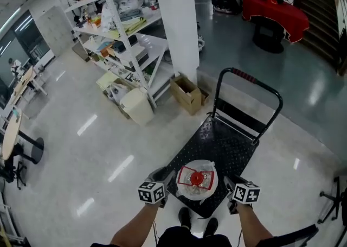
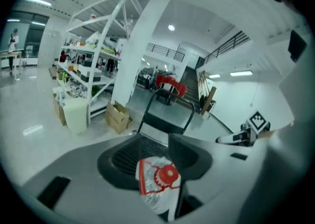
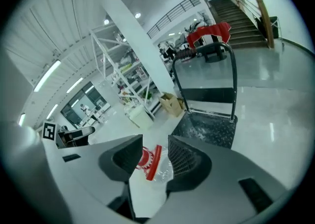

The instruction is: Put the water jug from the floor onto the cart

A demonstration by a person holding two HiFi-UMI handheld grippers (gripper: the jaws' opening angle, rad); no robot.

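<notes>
Plainly the placing step is finished: the water jug (image 1: 196, 181), red-capped and wrapped in clear film, stands on the near end of the cart (image 1: 225, 137), on its dark tread-plate deck.

Left to right in the head view: the left gripper (image 1: 161, 177) sits just beside the jug's left flank, jaws apart and holding nothing. The jug is in the middle. The right gripper (image 1: 231, 184) is just beside the other flank, jaws likewise spread and empty. Neither pad appears to touch the jug.

Judgement: only the retreat remains. The next move calls for drawing both grippers clear without brushing the jug, which stands close to the deck's near edge and could be nudged off.

View differences:
- The head view alone shows the jug's footing on the deck, plus the person's shoes below it.
- The left gripper view looks past the left gripper (image 2: 151, 142) down at the jug (image 2: 160, 181) and catches the right gripper (image 2: 246, 133) off to the side.
- The right gripper view frames the jug (image 3: 153, 163) through the gap of the right gripper (image 3: 155, 142) and shows the cart (image 3: 211, 124), its full push handle and a staircase (image 3: 246, 16).
</notes>
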